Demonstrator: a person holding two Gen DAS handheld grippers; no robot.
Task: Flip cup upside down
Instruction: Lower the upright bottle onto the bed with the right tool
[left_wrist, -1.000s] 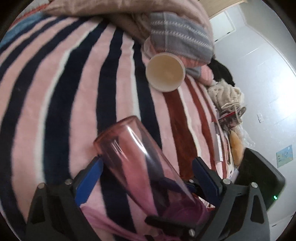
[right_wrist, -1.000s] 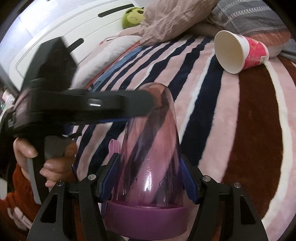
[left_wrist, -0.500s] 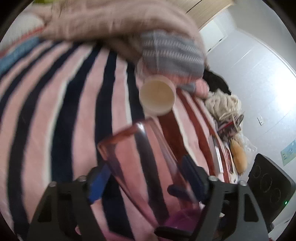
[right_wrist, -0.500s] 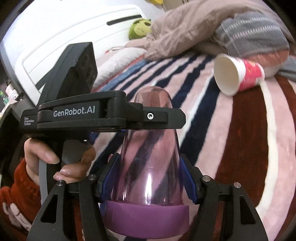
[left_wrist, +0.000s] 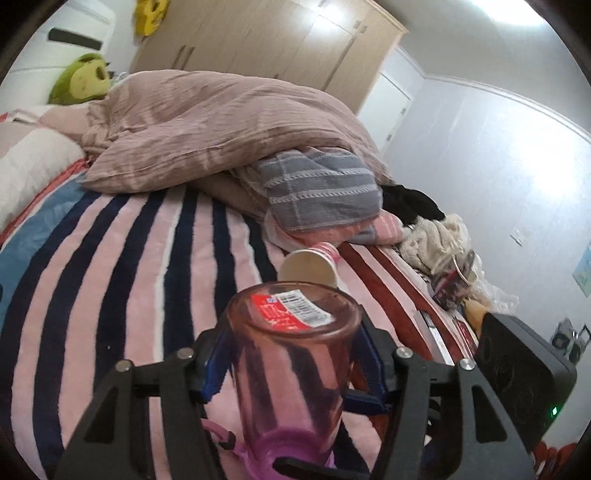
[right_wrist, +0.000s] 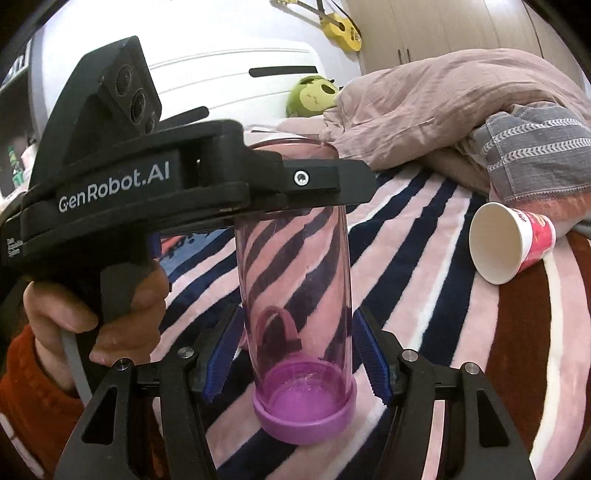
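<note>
A clear pink plastic cup (right_wrist: 295, 280) with a purple lid stands lid-down on the striped blanket (right_wrist: 424, 295). Its labelled base faces up in the left wrist view (left_wrist: 291, 321). My left gripper (left_wrist: 291, 363) is shut on the cup's upper part; its black body (right_wrist: 147, 192) crosses the right wrist view. My right gripper (right_wrist: 297, 362) is open, its blue pads (right_wrist: 367, 354) a little off each side of the cup near the lid.
A white and red paper cup (right_wrist: 509, 243) lies on its side to the right, also in the left wrist view (left_wrist: 312, 264). Pillows and a grey striped cloth (left_wrist: 317, 192) are piled behind. A green plush toy (right_wrist: 312, 94) sits by the headboard.
The cup has gone from tilted to standing lid-down on the blanket. My left gripper swung up to level with it. My right gripper let go and its pads now stand off the cup.
</note>
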